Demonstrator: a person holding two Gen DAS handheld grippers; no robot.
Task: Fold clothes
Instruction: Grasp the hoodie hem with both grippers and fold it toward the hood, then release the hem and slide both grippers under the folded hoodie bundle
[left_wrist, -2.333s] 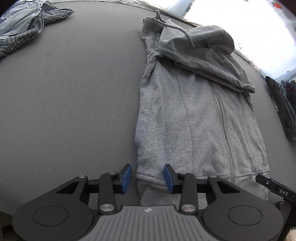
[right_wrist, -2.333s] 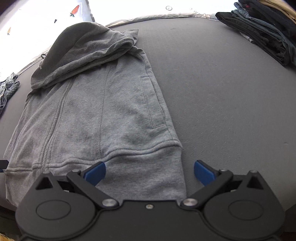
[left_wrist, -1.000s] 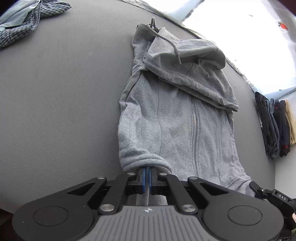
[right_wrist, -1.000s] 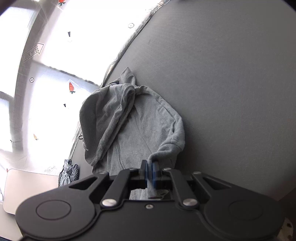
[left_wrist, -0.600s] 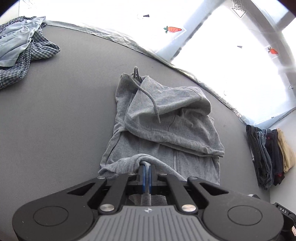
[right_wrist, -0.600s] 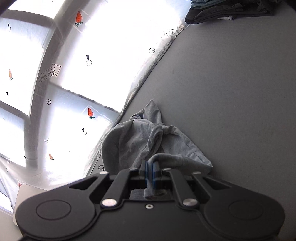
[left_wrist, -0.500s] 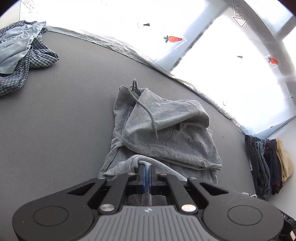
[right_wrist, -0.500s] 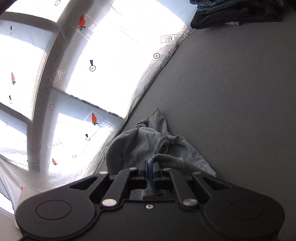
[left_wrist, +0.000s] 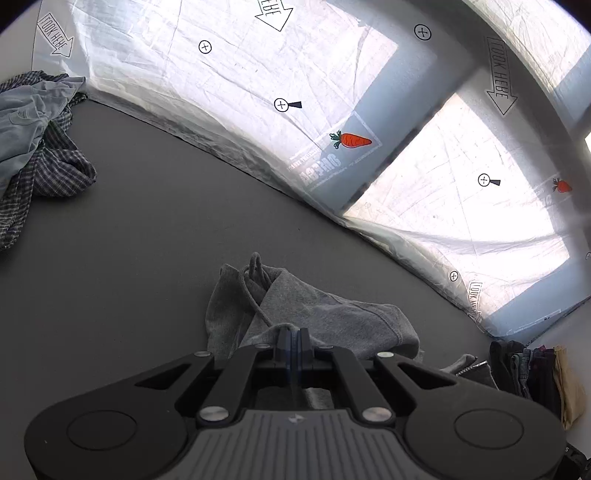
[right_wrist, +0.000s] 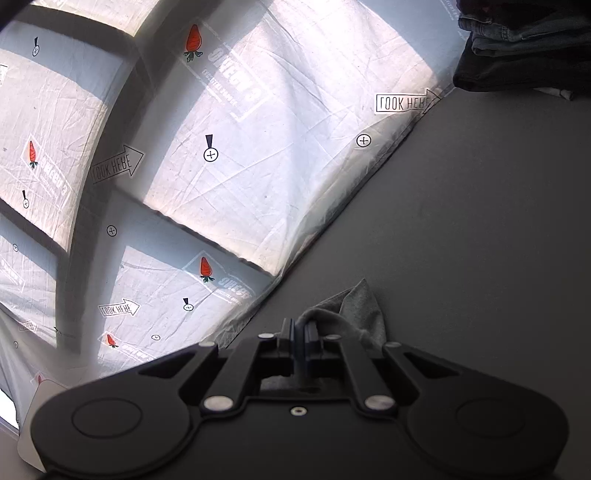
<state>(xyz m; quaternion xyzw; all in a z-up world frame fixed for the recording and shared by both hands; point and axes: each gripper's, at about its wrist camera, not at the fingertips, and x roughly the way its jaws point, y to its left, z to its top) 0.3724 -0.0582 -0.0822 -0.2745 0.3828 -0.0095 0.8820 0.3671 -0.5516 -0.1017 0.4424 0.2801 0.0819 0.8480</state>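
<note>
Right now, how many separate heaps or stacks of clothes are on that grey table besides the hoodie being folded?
2. A rumpled plaid pile lies at the table's far left; a neat folded stack sits at the far right, beyond the grey hoodie. More may lie out of view.

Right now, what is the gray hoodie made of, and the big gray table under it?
The gray hoodie looks like soft knit cotton fleece: matte, heathered, with a ribbed edge and a cord drawstring. The left gripper and right gripper each pinch it. The table seems covered in dark matte felt or a rubbery mat, finely grained; which one I cannot tell.
</note>
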